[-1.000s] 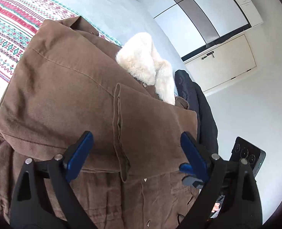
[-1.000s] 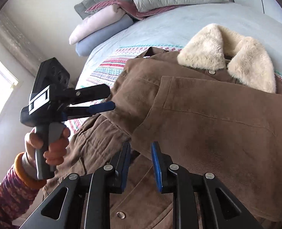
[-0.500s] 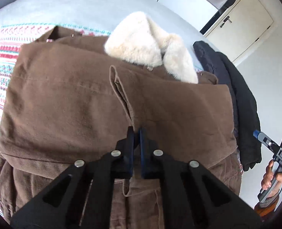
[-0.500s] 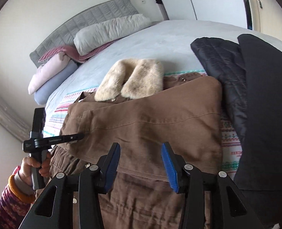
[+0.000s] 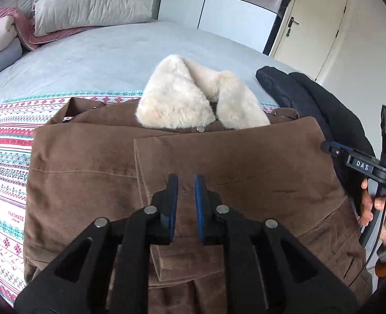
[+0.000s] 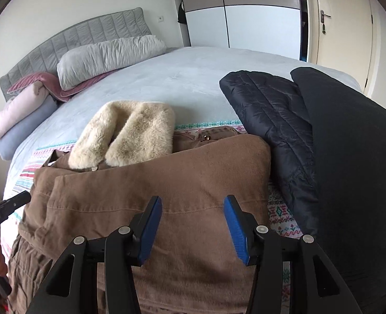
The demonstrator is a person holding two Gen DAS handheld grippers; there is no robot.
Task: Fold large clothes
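A brown coat [image 5: 219, 162] lies on the bed [image 5: 109, 60], over a patterned blanket [image 5: 7, 162] spread across the near part of the grey cover. Its cream fur collar [image 5: 193, 96] points toward the pillows [image 5: 88, 13] at the headboard. Both sleeves are folded in across the front, one edge overlapping the other near the middle; the lower part of the coat hangs over the near edge of the bed.

The left gripper [image 5: 186, 196] hovers above the overlapped sleeves, tilted down. Its jaws have just been parting a little: a narrow gap shows between the blue pads, with nothing between them, so they are released though nearly together.

The right gripper [image 6: 193, 225] hangs over the coat's right half. Its jaws have just been opening and stand about half apart, empty, the fabric visible below the gap. In the left wrist view it shows side-on at the right edge, in a hand [image 5: 381, 209].

Just beside the coat on the right lie a dark quilted jacket [image 6: 271, 120] and a plain dark garment [image 6: 355, 157], the jacket touching the coat's folded edge. A wardrobe [image 6: 245, 13] and a door [image 6: 336, 21] stand behind the bed.
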